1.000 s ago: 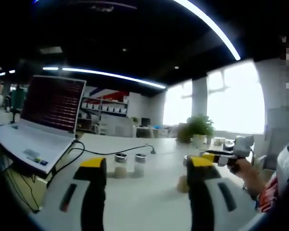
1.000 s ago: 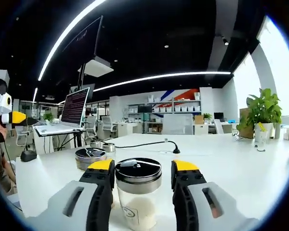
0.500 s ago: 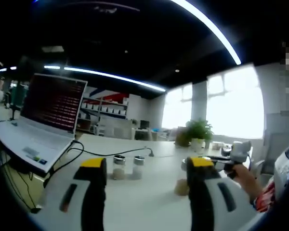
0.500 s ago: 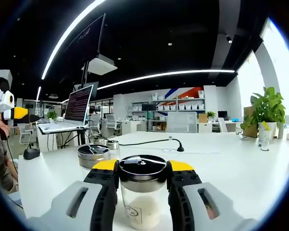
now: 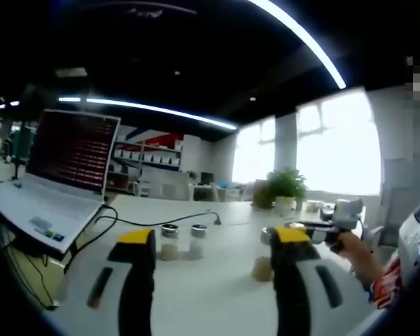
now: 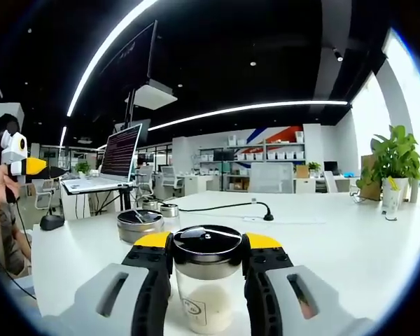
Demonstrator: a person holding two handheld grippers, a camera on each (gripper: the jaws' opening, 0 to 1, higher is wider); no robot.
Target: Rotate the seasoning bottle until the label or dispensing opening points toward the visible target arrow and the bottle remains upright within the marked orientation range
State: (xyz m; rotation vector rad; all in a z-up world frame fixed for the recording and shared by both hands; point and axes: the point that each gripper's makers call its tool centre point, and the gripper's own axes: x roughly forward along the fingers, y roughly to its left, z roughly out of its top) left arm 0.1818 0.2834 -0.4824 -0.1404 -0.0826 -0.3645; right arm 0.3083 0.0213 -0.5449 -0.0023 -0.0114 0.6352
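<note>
In the right gripper view, a second lidded jar (image 6: 139, 225) sits at ten o'clock of the right gripper (image 6: 206, 245), whose jaws clamp the upright seasoning bottle (image 6: 205, 280), holding pale powder. White table (image 6: 336, 238) lies open at three o'clock. The left gripper (image 5: 213, 241) hangs open above the table.

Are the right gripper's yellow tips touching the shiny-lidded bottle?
Touching. In the right gripper view, the right gripper has both jaws pressed against the seasoning bottle just below its dark shiny lid, with no gap on either side.
</note>
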